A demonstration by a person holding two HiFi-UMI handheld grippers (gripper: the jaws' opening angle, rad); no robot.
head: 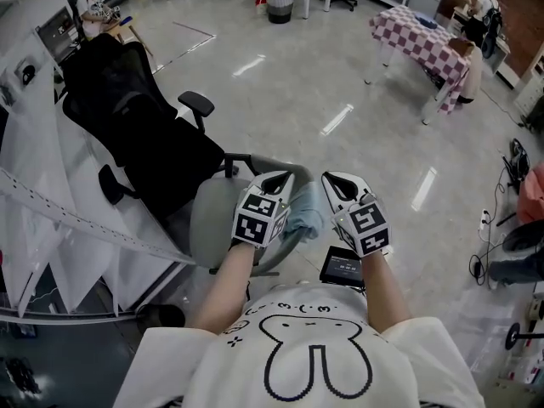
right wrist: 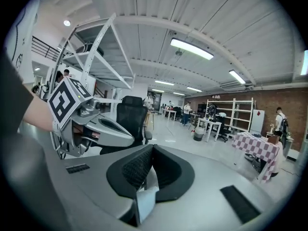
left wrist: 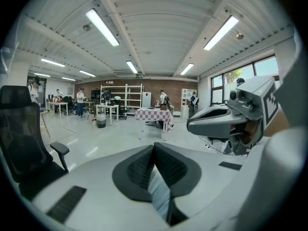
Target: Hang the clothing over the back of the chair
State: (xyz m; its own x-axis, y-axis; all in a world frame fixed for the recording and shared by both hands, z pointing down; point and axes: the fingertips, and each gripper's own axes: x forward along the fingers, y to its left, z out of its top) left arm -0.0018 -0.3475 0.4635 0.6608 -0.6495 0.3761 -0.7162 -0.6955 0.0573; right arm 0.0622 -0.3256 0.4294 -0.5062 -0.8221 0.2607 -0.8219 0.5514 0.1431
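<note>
Fingers (left wrist: 139, 170) of both grippers are clenched on a pale blue garment (head: 306, 212). It hangs bunched between the left gripper (head: 283, 179) and the right gripper (head: 333, 179), above a gray seat (head: 217, 219) and just right of the black chair (head: 136, 134).

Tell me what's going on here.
A person holds tongs in each hand. The left tongs and the right tongs are each shut on a light blue garment, held up between them in front of the person. The black office chair stands off to the left; the garment isn't on it yet.
</note>
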